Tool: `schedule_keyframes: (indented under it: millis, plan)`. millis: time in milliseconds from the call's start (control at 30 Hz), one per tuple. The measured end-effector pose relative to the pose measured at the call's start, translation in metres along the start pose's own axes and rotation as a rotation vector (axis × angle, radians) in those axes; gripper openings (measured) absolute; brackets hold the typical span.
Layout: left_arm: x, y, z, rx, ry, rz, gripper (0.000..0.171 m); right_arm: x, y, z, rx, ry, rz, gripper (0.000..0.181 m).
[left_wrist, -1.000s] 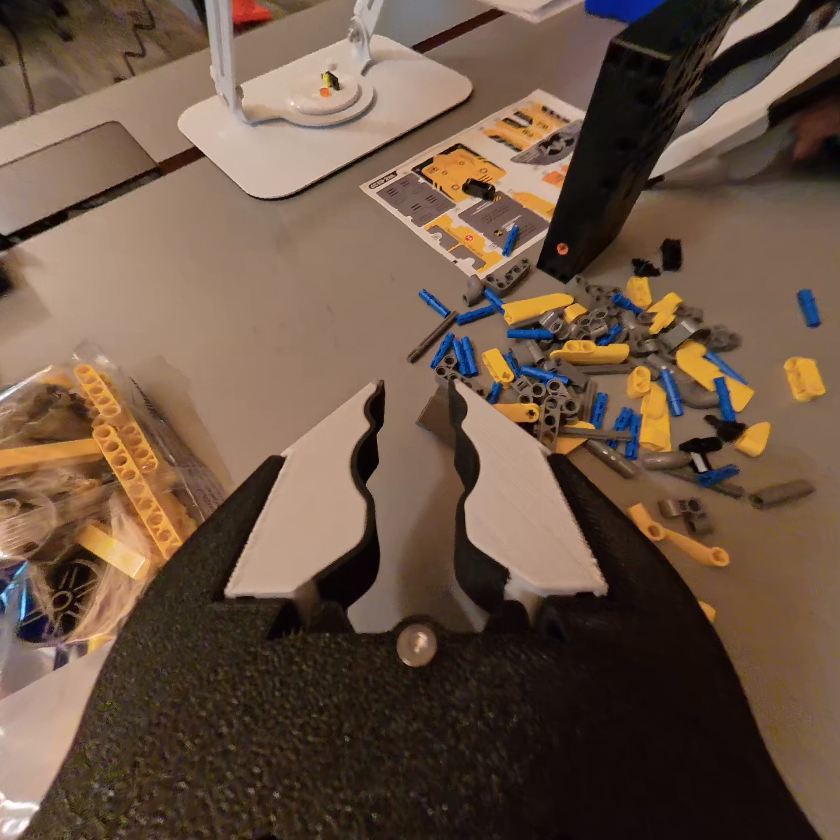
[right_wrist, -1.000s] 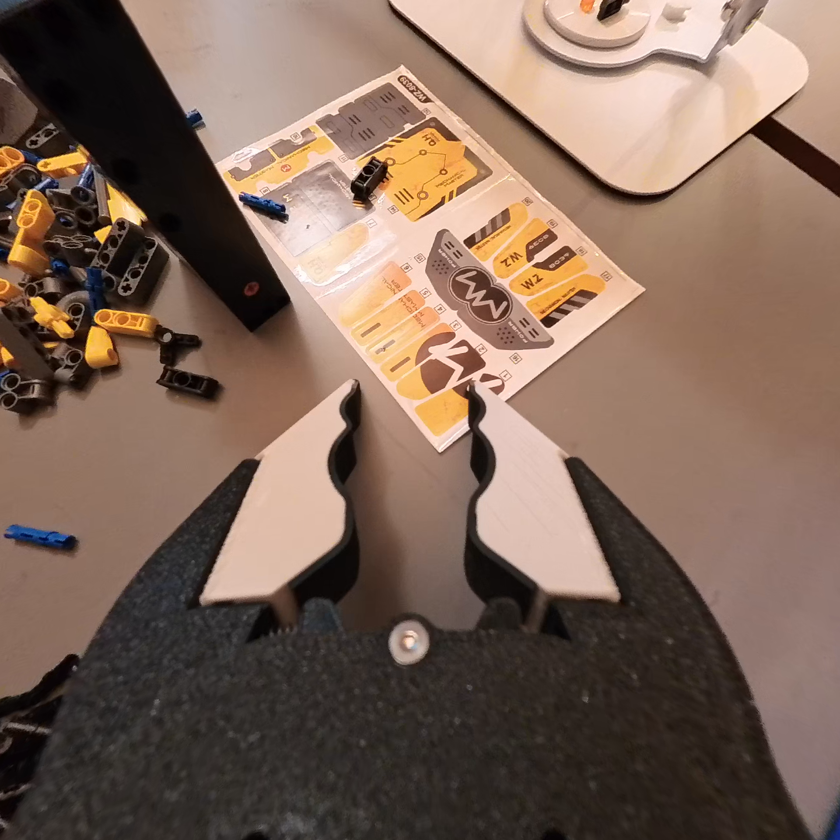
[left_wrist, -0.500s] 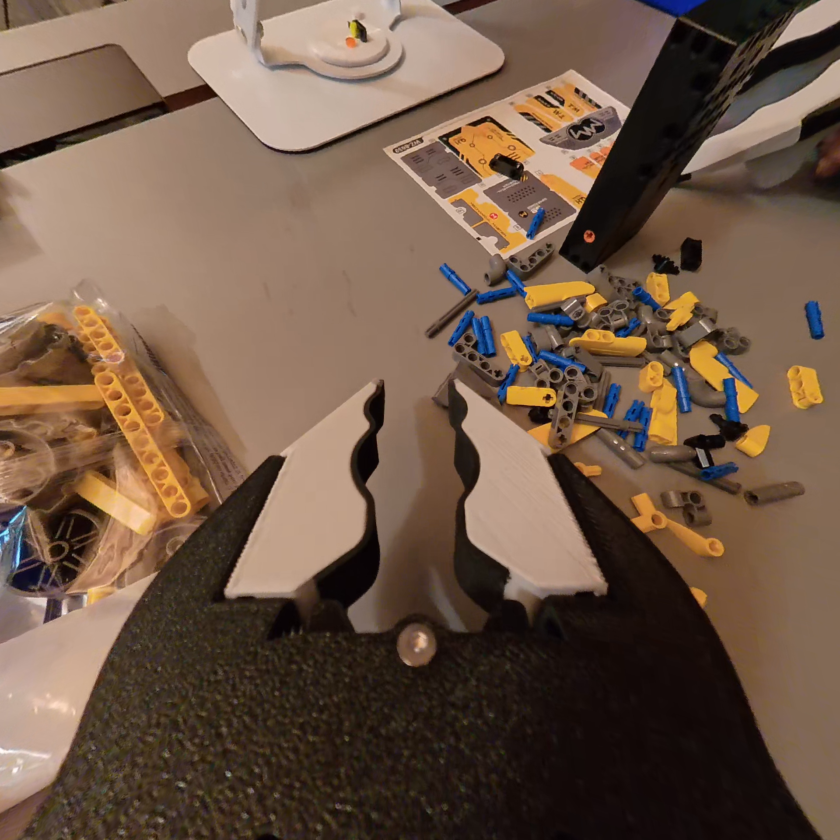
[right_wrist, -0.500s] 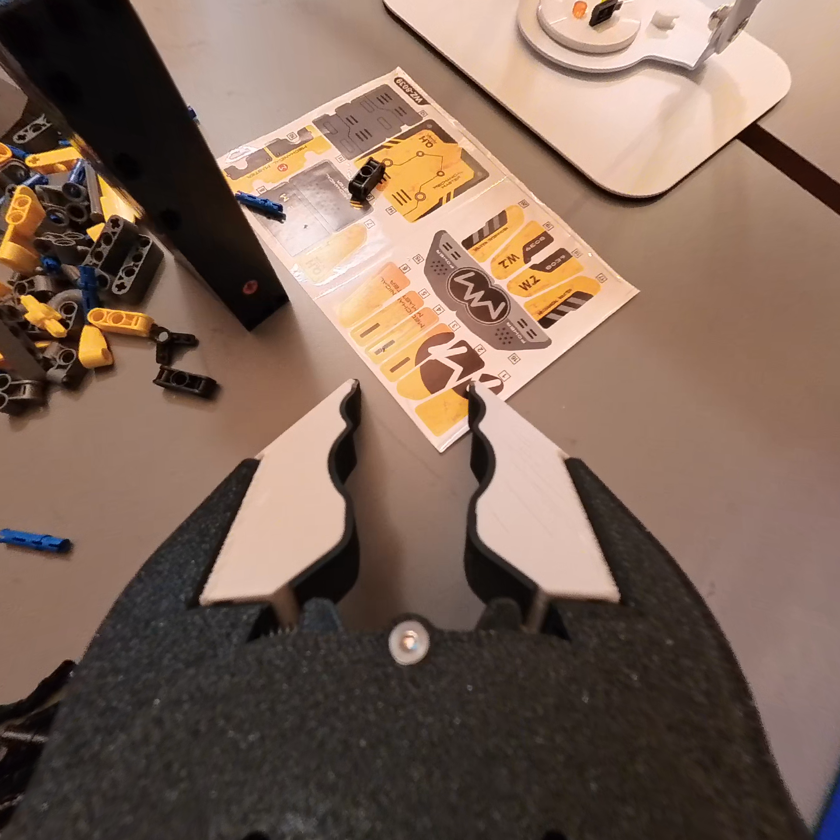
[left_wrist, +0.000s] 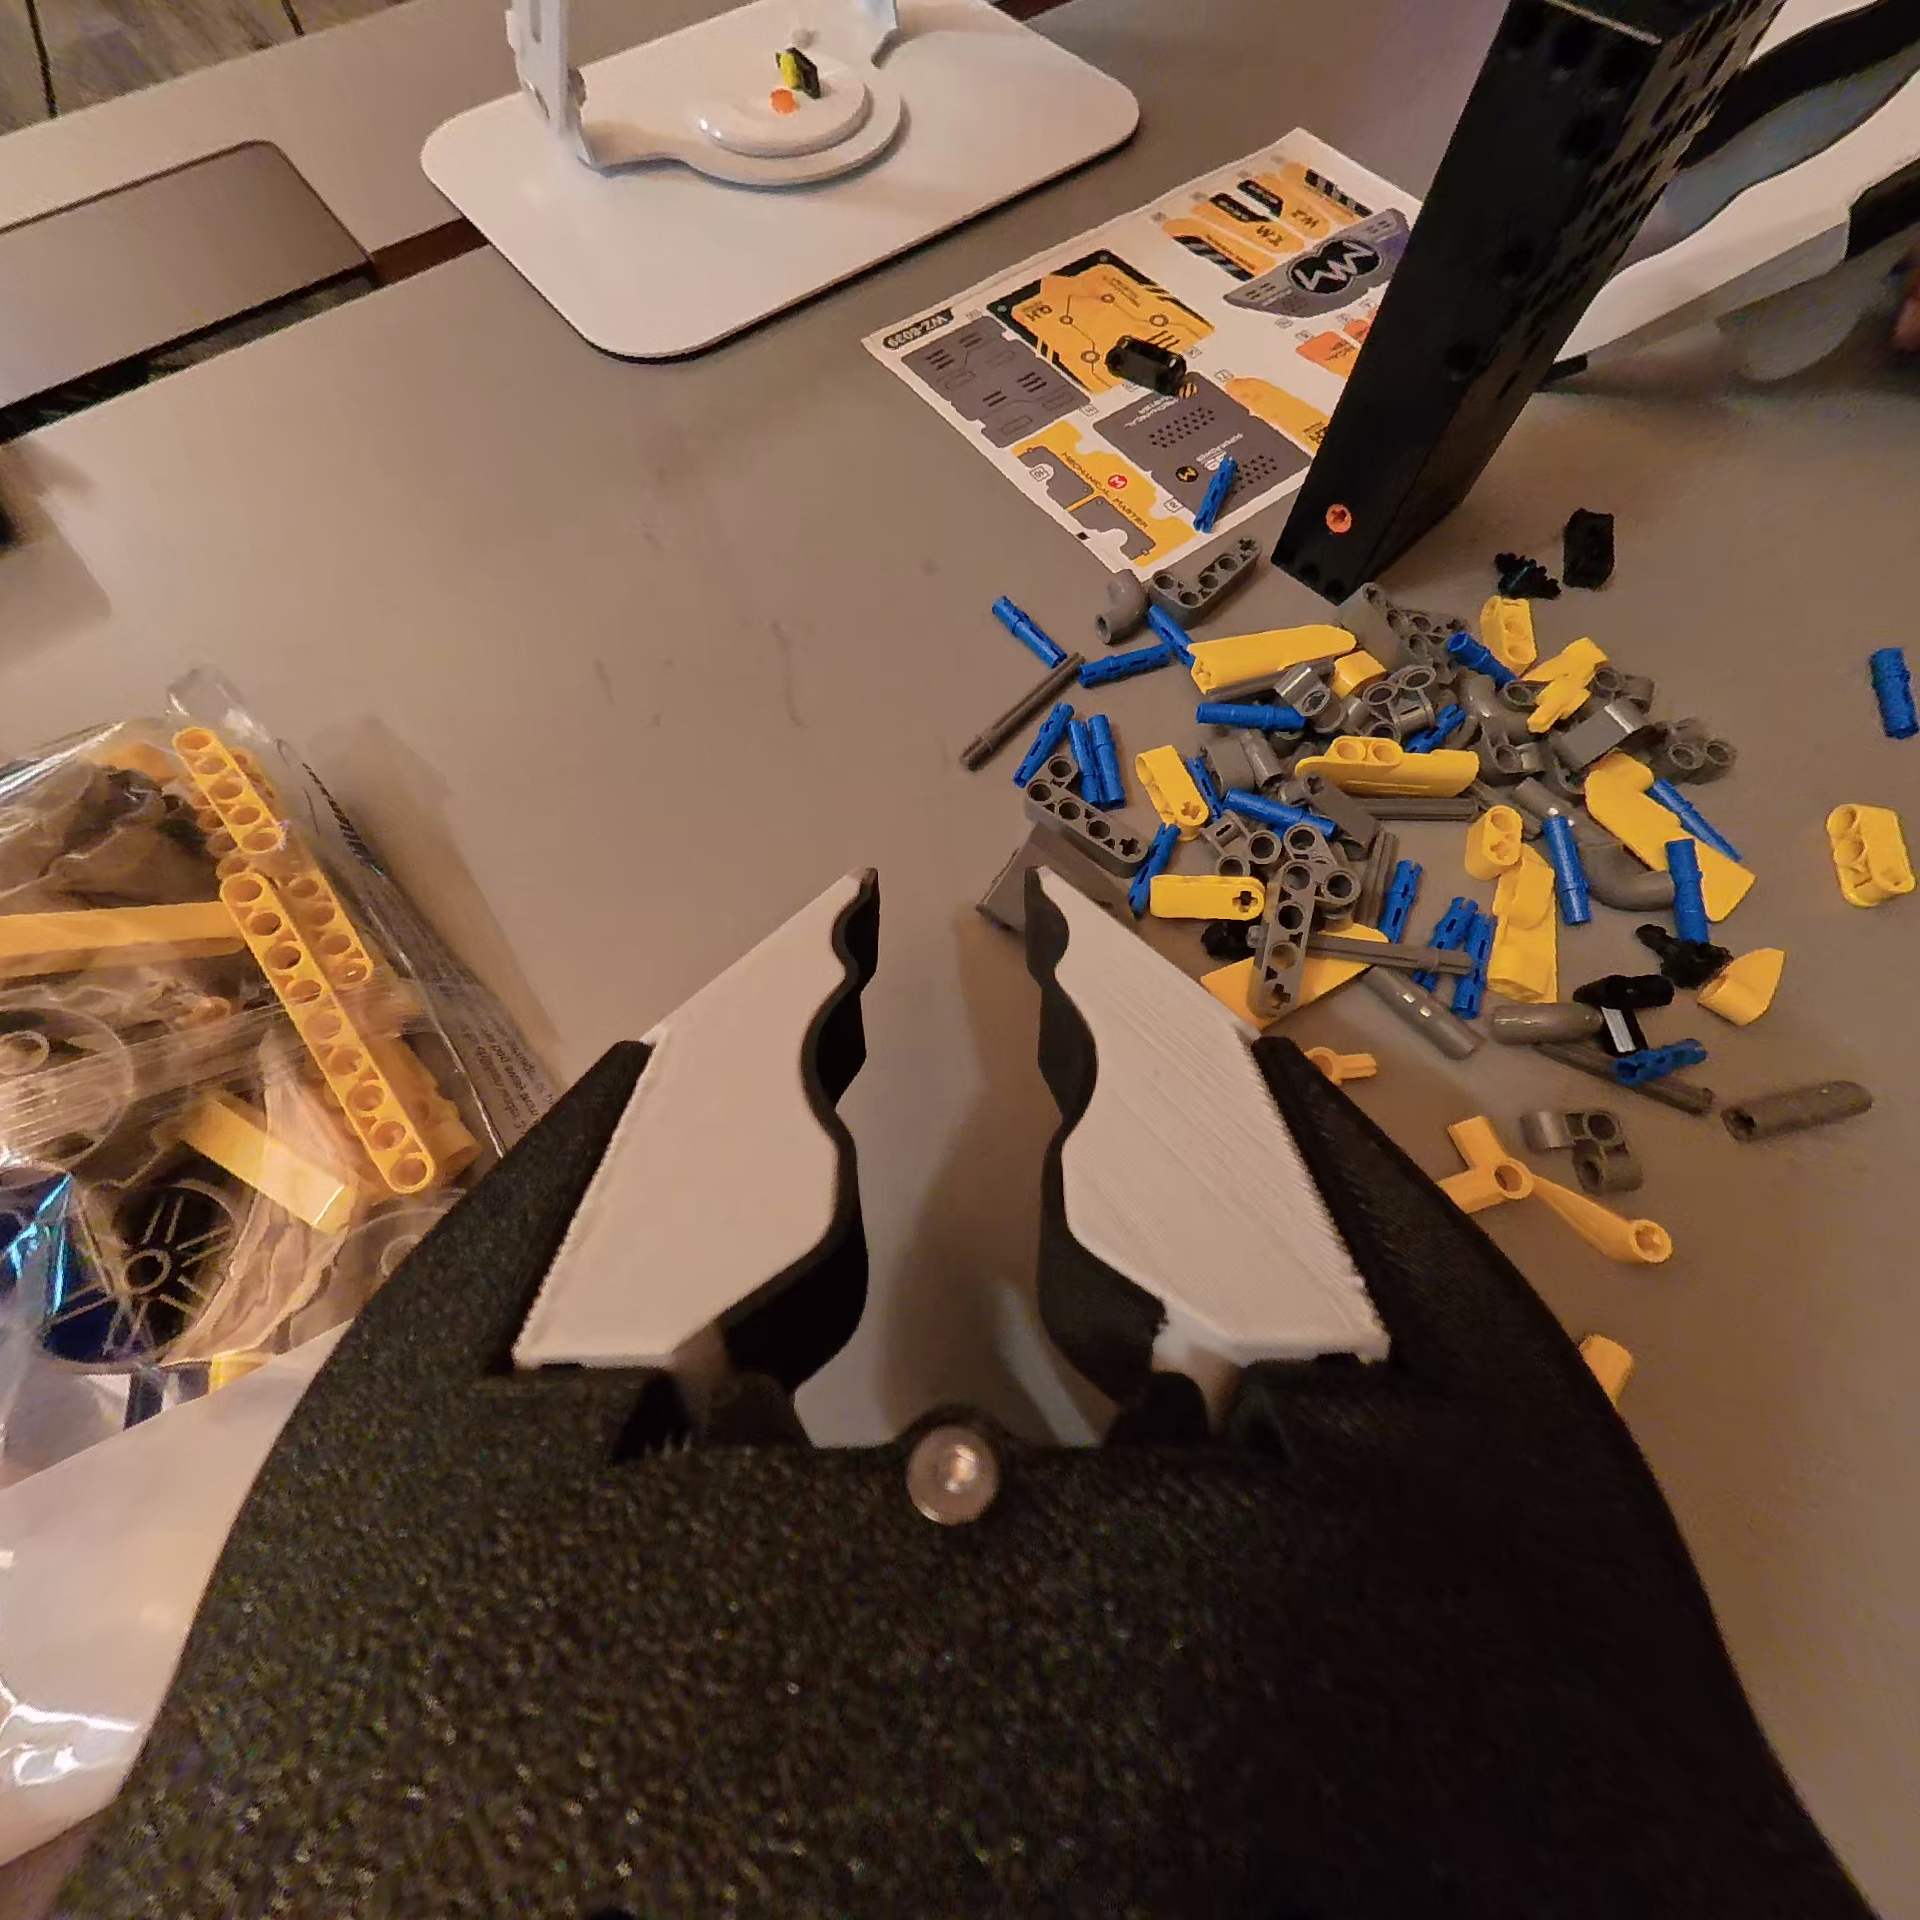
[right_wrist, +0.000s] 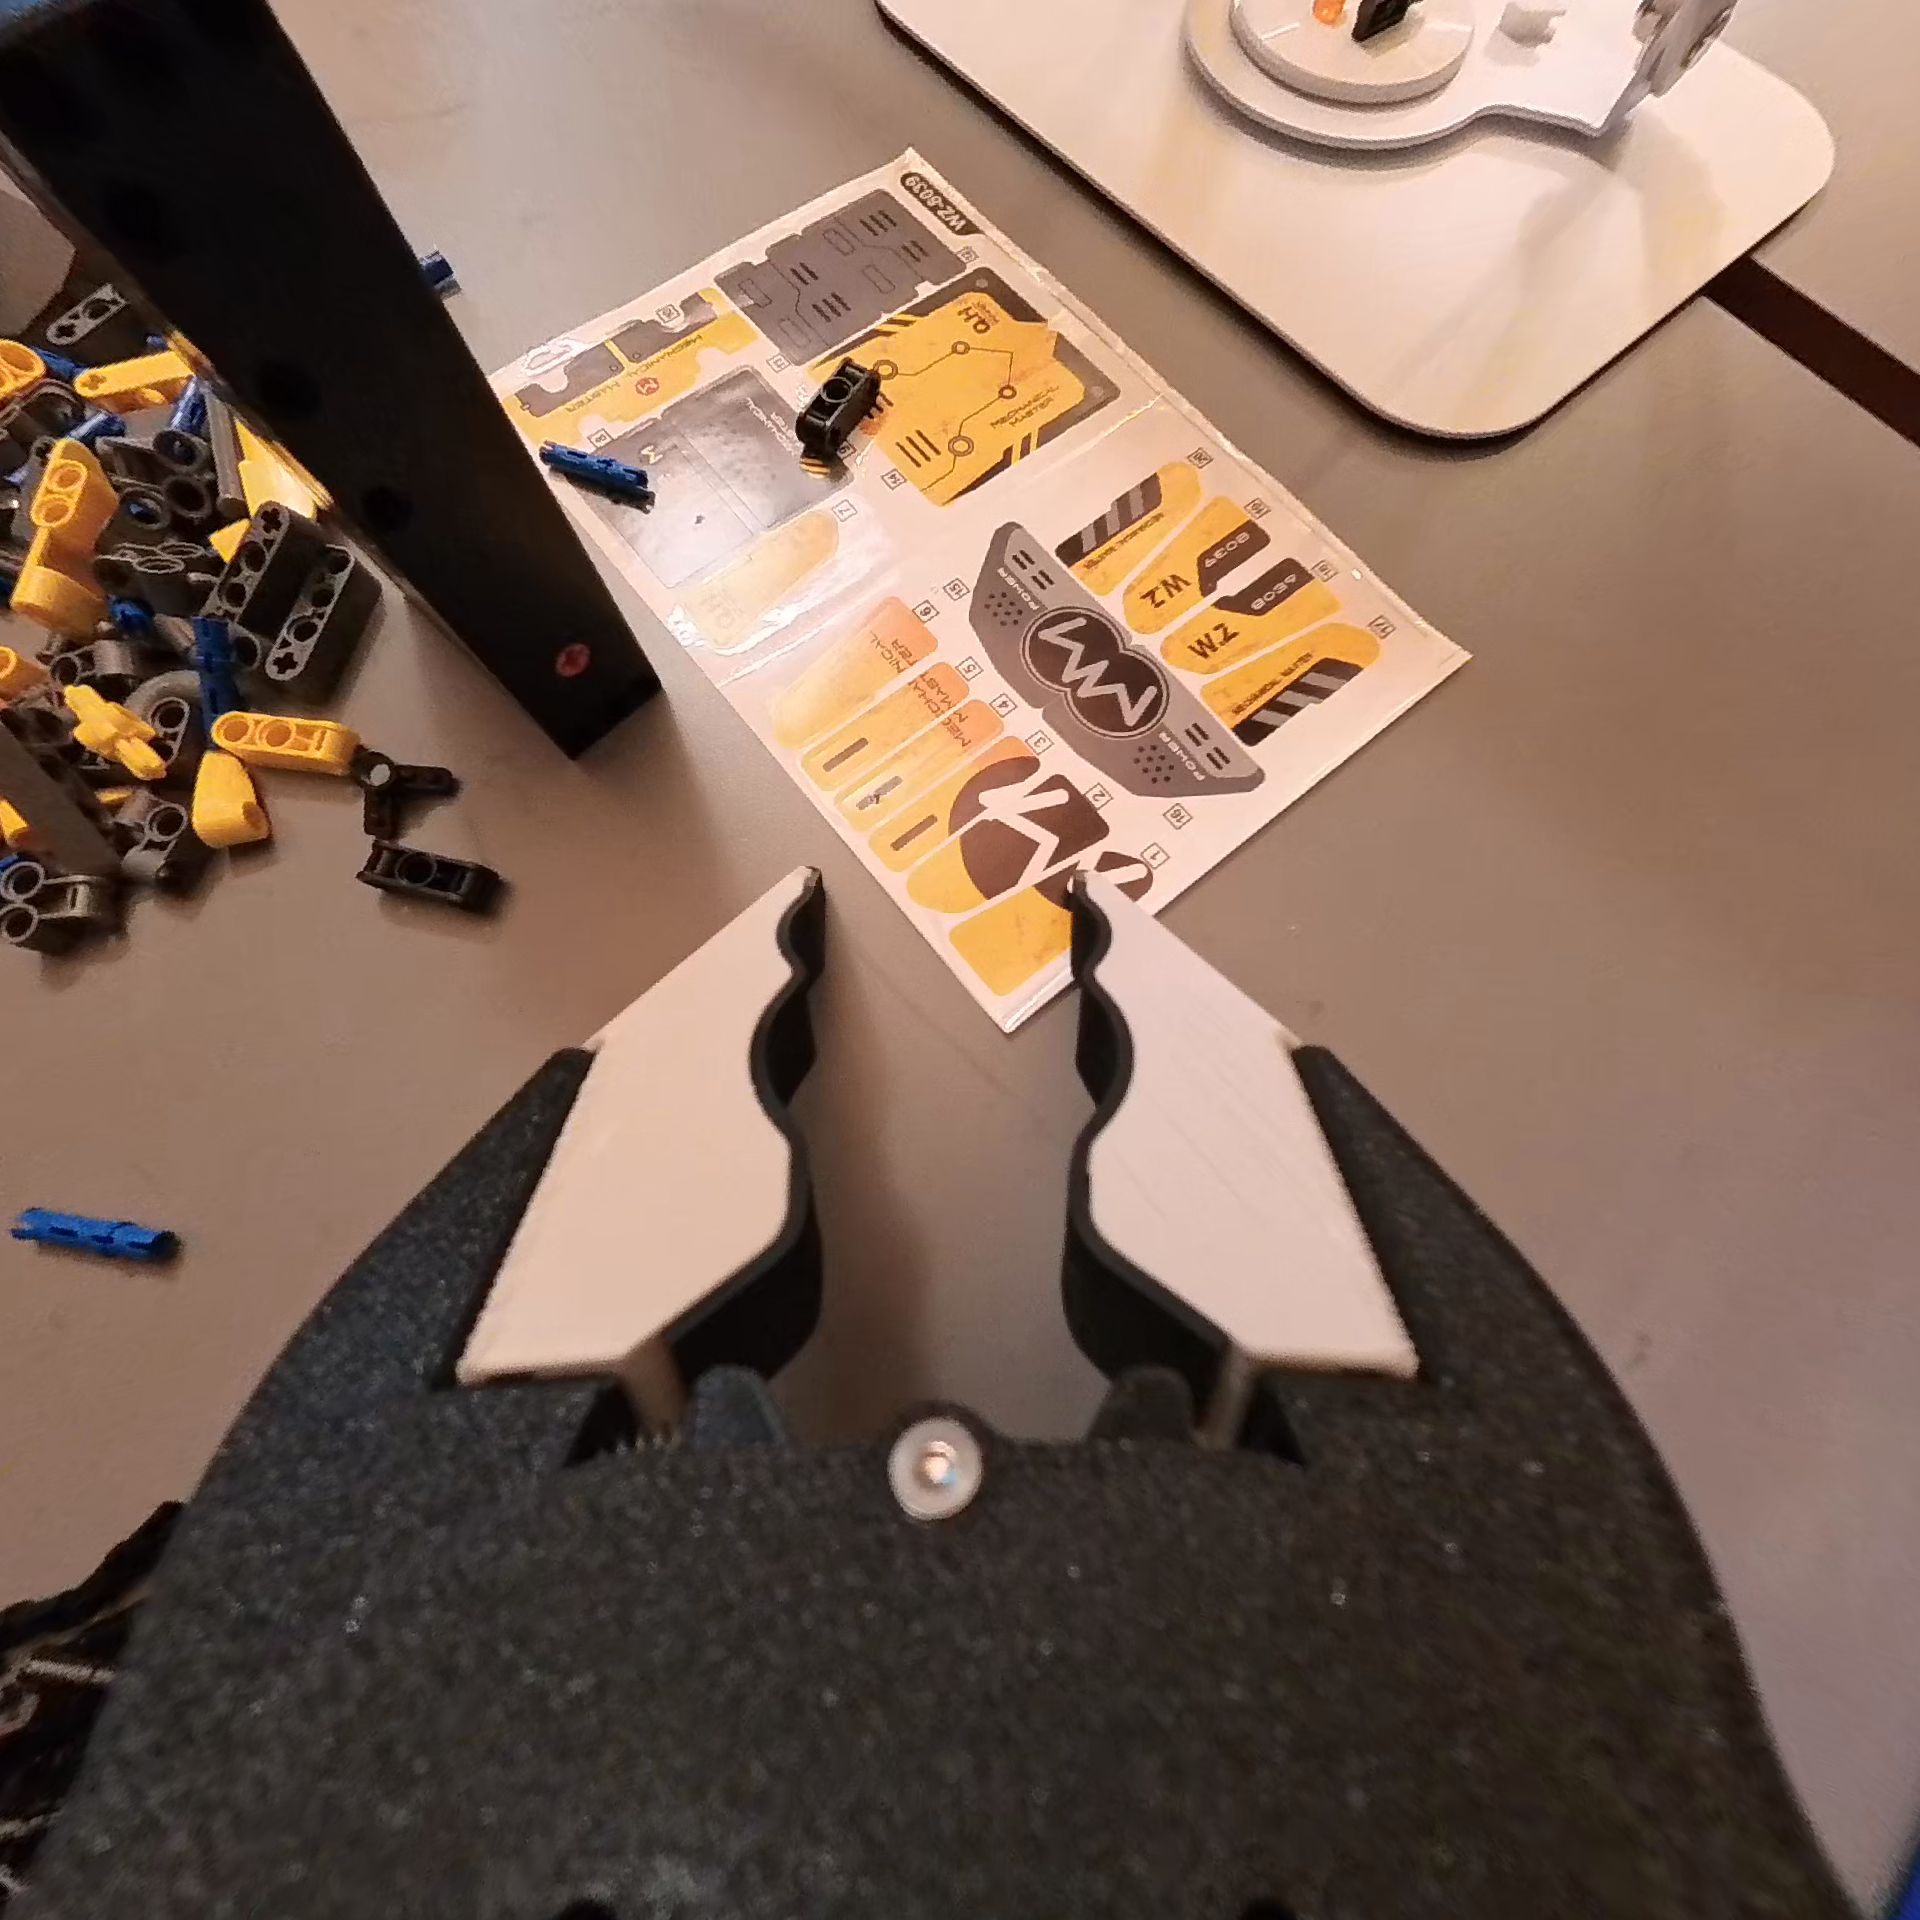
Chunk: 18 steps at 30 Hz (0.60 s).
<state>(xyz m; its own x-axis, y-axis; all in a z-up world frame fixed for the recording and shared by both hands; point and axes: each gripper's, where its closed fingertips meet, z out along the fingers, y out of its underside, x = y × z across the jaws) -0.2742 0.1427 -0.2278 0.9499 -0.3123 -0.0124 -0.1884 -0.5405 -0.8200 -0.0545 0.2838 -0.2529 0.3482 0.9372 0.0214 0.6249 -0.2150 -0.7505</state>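
My left gripper (left_wrist: 951, 894) is open and empty above the grey table (left_wrist: 582, 582), just left of a pile of loose yellow, blue and grey building pieces (left_wrist: 1382, 810). Its right fingertip (left_wrist: 1039, 894) hides part of a grey piece at the pile's near edge. My right gripper (right_wrist: 945, 894) is open and empty, its tips over the near corner of a sticker sheet (right_wrist: 966, 582). A small black piece (right_wrist: 836, 400) and a blue pin (right_wrist: 597, 468) lie on that sheet. The pile also shows in the right wrist view (right_wrist: 135, 623).
A black perforated post (left_wrist: 1475, 312) stands tilted between pile and sheet; it also shows in the right wrist view (right_wrist: 312, 343). A clear bag of yellow beams and wheels (left_wrist: 208, 997) lies left. A white stand base (left_wrist: 779, 197) sits at the back. A lone blue pin (right_wrist: 94, 1234) lies near left. The gap from one gripper's tips to the other's is roughly 25 cm. From the right gripper's tips to the blue pin (right_wrist: 597, 468) is close to 11 cm. Seen from the left wrist view (left_wrist: 1222, 489) as well. Between my right fingertips and the small black piece (right_wrist: 836, 400) there is roughly 11 cm. Seen from the left wrist view (left_wrist: 1147, 363) as well.
The left gripper has drawn back and swung a little left, so the pile and sheet sit farther right in its view. The right gripper has barely moved. Both stay open.
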Motion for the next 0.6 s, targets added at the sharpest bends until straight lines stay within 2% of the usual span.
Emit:
schedule_keyframes:
  millis: [600]
  plan:
    - [0.010, 0.008, 0.007, -0.065, 0.017, 0.080, 0.027, 0.000, 0.000, 0.000, 0.000, 0.001, -0.002, 0.047]
